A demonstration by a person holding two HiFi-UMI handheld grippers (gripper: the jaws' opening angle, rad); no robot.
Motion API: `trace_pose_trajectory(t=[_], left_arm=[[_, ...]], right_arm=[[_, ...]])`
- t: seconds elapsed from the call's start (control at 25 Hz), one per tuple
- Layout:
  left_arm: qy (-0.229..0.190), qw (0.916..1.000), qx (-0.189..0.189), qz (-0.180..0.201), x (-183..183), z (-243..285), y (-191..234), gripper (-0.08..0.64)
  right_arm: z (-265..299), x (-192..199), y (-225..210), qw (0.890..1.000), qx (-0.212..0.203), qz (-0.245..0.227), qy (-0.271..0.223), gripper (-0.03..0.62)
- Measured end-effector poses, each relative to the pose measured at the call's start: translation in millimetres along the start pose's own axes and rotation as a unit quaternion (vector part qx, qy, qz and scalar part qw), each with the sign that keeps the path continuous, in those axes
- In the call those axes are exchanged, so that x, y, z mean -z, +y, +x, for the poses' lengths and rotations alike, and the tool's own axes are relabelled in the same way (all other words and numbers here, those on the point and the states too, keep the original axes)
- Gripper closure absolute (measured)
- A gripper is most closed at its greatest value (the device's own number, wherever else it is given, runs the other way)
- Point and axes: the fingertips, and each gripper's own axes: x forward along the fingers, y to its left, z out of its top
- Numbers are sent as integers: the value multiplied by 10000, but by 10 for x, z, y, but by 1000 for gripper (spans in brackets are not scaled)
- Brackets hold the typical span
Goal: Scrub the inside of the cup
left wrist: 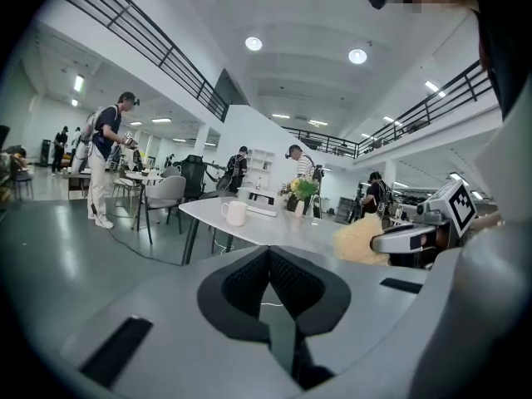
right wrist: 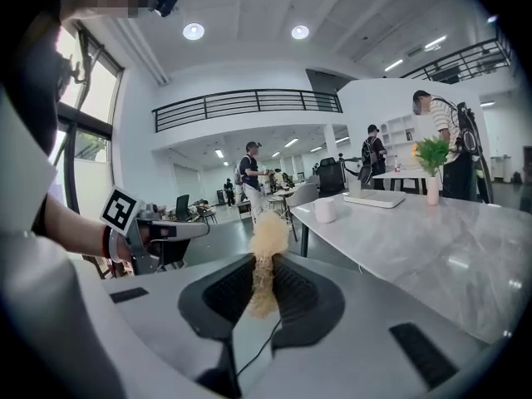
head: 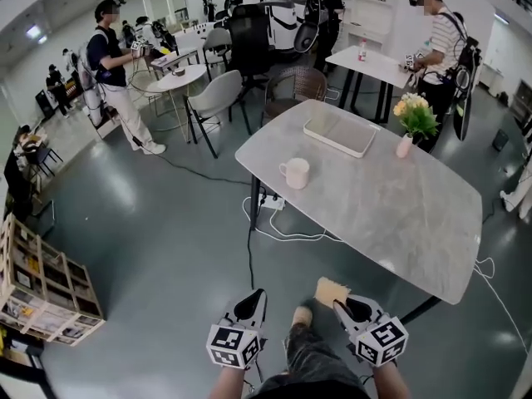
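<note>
Pinching a fibrous tan scrubber (right wrist: 268,235), right gripper (right wrist: 264,266); left gripper (left wrist: 268,283) closed, empty; smooth white cup (head: 295,173) on marbled table (head: 391,214).

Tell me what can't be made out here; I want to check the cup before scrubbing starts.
- Inside of the cup: too small and far in the head view; in both gripper views its own wall hides it.
- Lower part of the sponge: buried between the pads of the right gripper in the right gripper view.
</note>
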Motion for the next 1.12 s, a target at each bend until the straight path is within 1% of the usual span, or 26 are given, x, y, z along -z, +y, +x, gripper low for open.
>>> trace_pose_trajectory(t=[0.12, 0.2, 0.32, 0.4, 0.56, 0.72, 0.88, 1.12], left_arm=[[-60, 9998, -143, -141, -213, 315, 262, 548], [-78, 9997, -143, -206, -329, 547, 348, 546], [-17, 9999, -11, -115, -471, 864, 372, 546], [37, 10000, 39, -40, -565, 1059, 407, 546], [75, 10000, 26, -7, -739, 1409, 543, 547], [-18, 10000, 49, -1, -871, 1752, 657, 548], [-25, 9999, 119, 12, -935, 1994, 719, 547], [89, 9994, 321, -2, -1005, 2391, 794, 546]], right_arm=[[331, -329, -222, 9998, -109, -112, -139, 532], [526, -486, -365, 9993, -201, -264, -152, 532], [785, -574, -617, 9996, -212, -211, -20, 532], [910, -675, -754, 9997, -240, -84, -66, 532], [1158, -815, -982, 9995, -312, -43, -50, 532], [1367, -927, -1230, 9994, -319, -57, -85, 532], [1492, -1055, -1387, 9995, -273, -100, -147, 532], [1584, -1132, -1626, 9998, -98, 64, -166, 532]])
